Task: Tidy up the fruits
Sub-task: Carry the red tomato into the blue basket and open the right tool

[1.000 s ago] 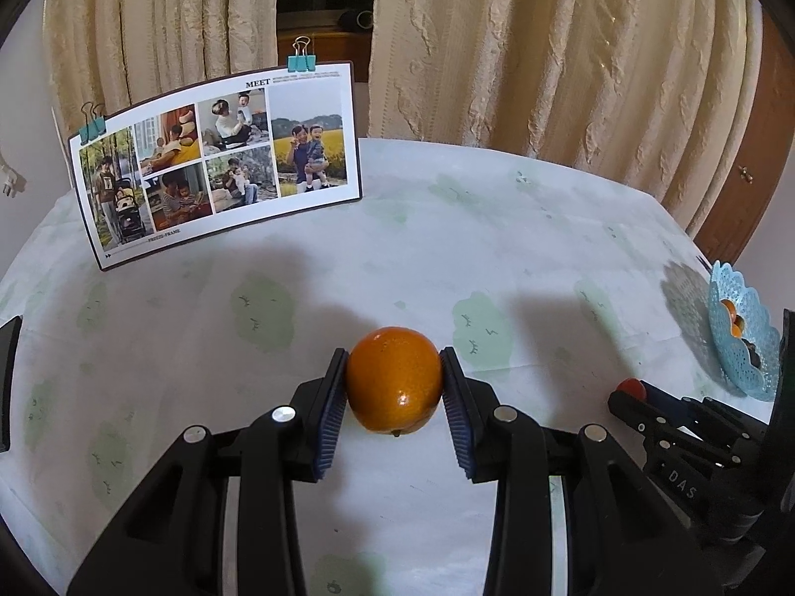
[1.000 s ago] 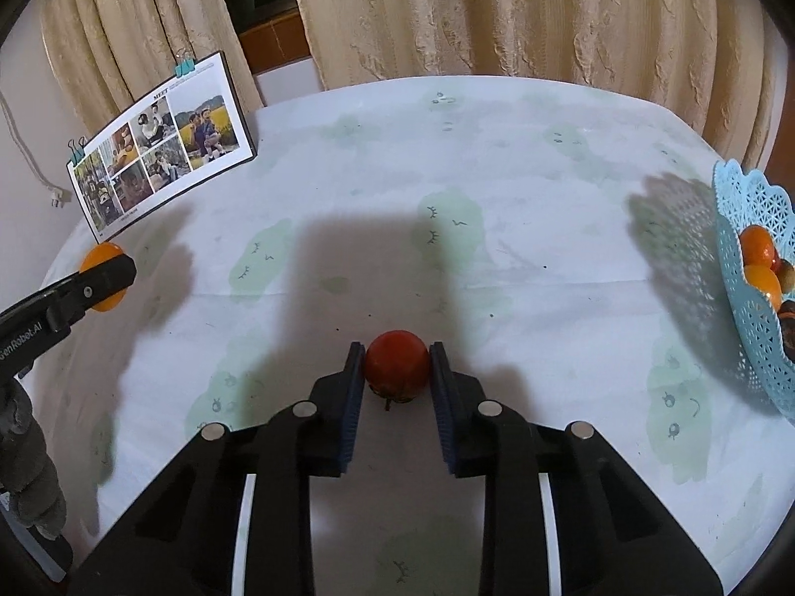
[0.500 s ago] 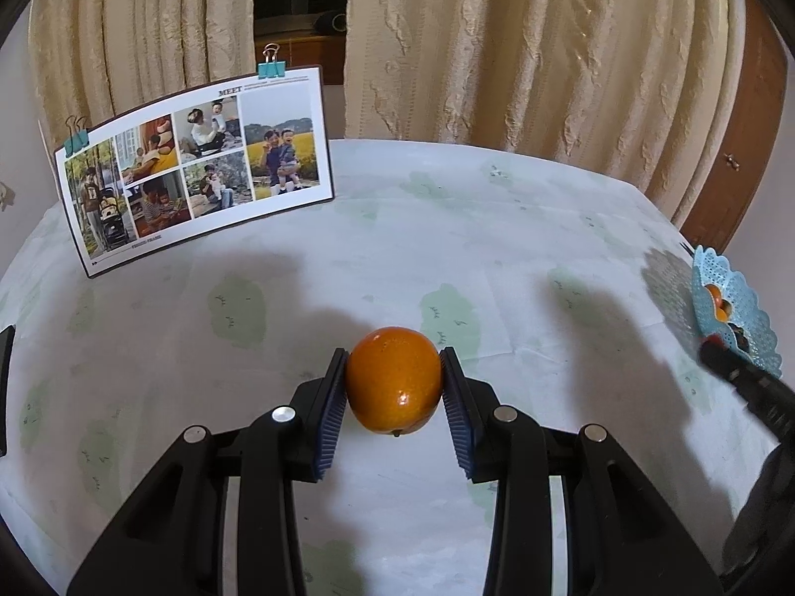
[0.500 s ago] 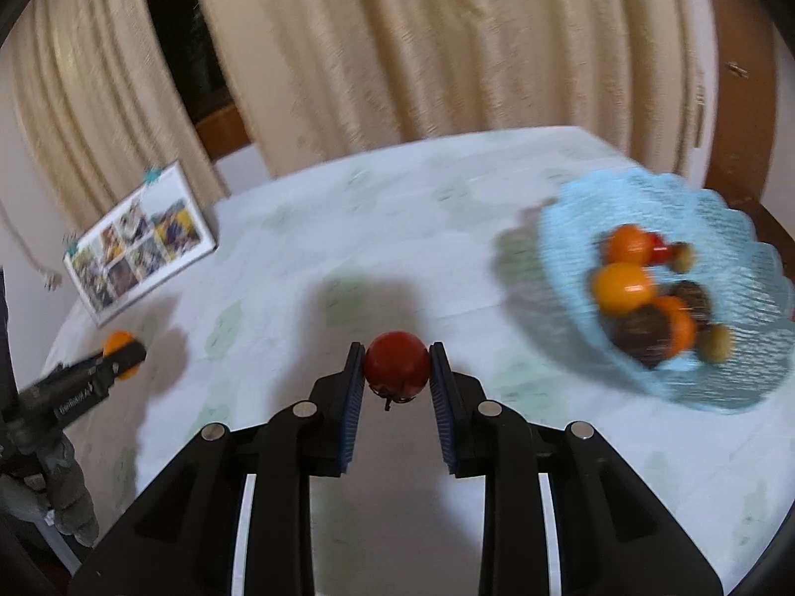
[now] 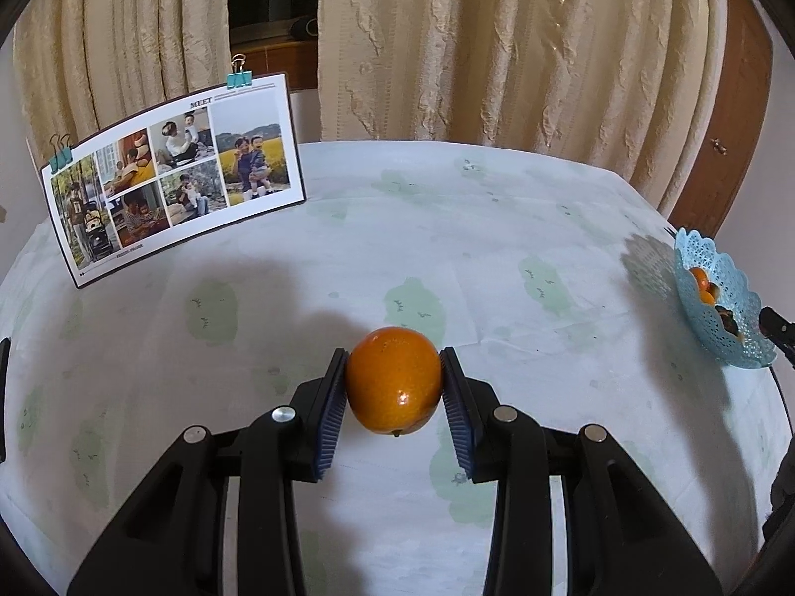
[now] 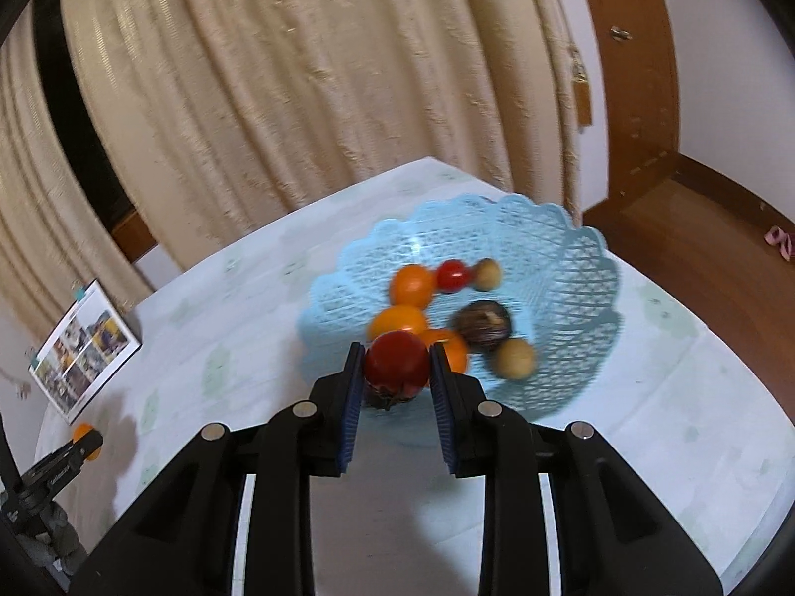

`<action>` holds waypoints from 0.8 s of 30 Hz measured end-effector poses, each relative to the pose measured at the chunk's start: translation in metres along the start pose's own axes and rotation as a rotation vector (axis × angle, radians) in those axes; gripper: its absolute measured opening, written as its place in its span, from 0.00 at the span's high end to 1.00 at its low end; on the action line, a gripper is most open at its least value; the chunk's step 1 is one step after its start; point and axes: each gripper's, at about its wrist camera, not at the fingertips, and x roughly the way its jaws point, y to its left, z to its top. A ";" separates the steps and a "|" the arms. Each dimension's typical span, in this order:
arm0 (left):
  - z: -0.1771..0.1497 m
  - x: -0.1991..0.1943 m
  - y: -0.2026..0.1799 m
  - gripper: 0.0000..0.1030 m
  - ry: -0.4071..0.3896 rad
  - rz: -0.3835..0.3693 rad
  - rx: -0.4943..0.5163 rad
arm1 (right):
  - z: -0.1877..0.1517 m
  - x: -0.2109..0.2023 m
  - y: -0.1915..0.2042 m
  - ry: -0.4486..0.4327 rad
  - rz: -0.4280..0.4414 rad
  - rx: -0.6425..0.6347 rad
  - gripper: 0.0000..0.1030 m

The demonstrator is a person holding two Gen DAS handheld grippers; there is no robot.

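Holding one fruit in each gripper above the cloth-covered table [image 5: 497, 228].

The left gripper [image 5: 393, 385] is clamped on an orange [image 5: 393, 387], its blue pads pressed to both sides, over the middle of the table and well apart from the blue basket [image 5: 730, 318] at the right edge. The right gripper [image 6: 396, 367] is clamped on a red tomato [image 6: 396, 365] at the near rim of the blue basket [image 6: 571, 268], which holds oranges, a small tomato and brown fruits. A photo board [image 5: 174, 174] stands at the far left.
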 end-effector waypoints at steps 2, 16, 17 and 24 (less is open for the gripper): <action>0.000 0.000 -0.003 0.64 0.003 -0.005 0.003 | 0.000 0.002 -0.009 0.000 -0.010 0.020 0.74; 0.005 -0.007 -0.050 0.64 -0.004 -0.048 0.071 | -0.003 -0.021 -0.052 -0.164 -0.093 0.139 0.40; 0.005 -0.007 -0.056 0.64 -0.004 -0.053 0.080 | -0.005 -0.025 -0.054 -0.197 -0.126 0.142 0.39; 0.014 -0.007 -0.111 0.64 -0.005 -0.135 0.158 | -0.021 -0.038 -0.061 -0.326 -0.266 0.121 0.31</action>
